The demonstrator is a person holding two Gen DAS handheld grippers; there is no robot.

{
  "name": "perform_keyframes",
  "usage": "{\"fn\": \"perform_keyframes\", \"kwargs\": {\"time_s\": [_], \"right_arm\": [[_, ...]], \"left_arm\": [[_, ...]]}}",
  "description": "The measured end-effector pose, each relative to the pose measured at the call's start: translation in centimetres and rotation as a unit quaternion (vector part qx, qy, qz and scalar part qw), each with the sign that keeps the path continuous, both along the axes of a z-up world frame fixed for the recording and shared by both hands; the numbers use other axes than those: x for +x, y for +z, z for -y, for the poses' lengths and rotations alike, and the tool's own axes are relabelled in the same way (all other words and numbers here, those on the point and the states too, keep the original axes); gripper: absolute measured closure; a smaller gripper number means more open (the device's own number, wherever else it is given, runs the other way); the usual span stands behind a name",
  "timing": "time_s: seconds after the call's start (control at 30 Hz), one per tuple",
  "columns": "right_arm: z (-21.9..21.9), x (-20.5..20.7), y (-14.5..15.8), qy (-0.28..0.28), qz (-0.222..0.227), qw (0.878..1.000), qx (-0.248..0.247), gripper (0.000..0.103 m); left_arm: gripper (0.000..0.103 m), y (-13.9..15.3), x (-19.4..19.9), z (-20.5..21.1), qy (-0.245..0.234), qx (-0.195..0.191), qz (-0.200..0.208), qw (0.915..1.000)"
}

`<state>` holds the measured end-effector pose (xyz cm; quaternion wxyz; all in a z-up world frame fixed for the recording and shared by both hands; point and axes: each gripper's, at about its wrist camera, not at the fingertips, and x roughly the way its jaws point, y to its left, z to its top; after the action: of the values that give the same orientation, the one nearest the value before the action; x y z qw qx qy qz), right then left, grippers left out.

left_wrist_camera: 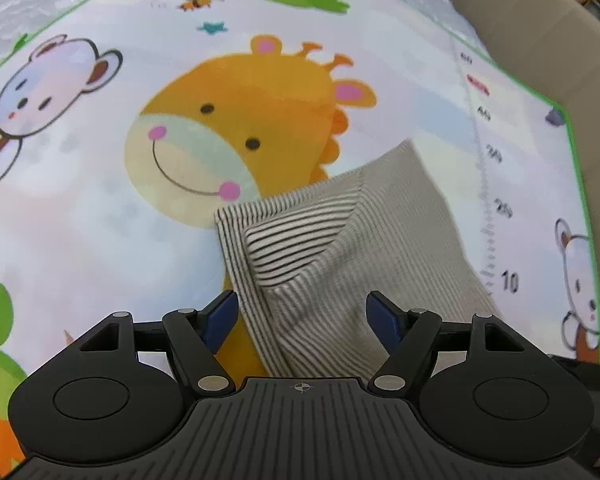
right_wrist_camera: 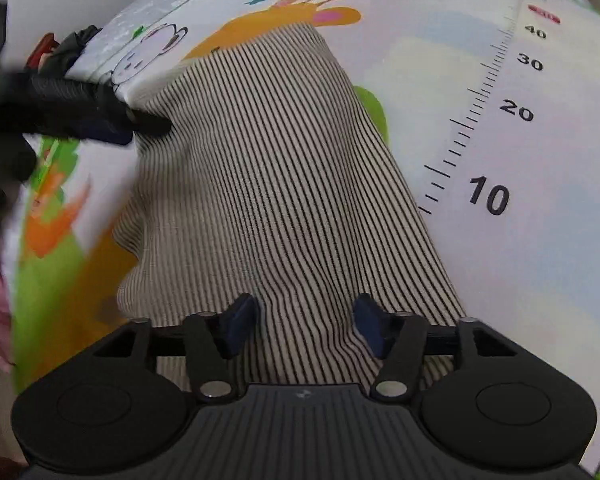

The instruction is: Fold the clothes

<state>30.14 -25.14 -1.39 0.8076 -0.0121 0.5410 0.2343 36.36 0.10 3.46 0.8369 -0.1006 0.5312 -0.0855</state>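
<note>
Tools point(left_wrist_camera: 302, 318) open above striped garment point(right_wrist_camera: 268, 168).

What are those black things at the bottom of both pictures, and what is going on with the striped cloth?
No robot here: a person holds a hand tool in each hand, and each tool carries a camera looking along its two blue-tipped fingers. One picture comes from the left tool, the other from the right tool. A striped garment, partly folded, lies on a play mat printed with a giraffe and a measuring scale. Both tools stand open over the cloth, so neither grips it. In the right picture the black shape at the left edge is the left tool, which touches the garment's edge.
</note>
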Motion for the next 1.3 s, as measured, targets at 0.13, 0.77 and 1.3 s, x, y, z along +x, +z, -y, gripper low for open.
{"fn": "perform_keyframes", "kwargs": {"time_s": [0.13, 0.77, 1.3], "right_arm": [[0.7, 0.3, 1.0, -0.017, 0.0, 1.0, 0.017, 0.039], [2.4, -5.1, 2.1, 0.003, 0.038, 0.999, -0.005, 0.059], [-4.7, 11.6, -0.1, 0.011, 0.05, 0.999, 0.008, 0.058]], "left_arm": [[0.029, 1.4, -0.7, 1.0, -0.025, -0.079, -0.004, 0.9966], [0.041, -3.1, 4.6, 4.1, -0.077, 0.018, 0.005, 0.9968], [0.028, -5.3, 0.4, 1.4, -0.039, -0.003, -0.016, 0.9991]]}}
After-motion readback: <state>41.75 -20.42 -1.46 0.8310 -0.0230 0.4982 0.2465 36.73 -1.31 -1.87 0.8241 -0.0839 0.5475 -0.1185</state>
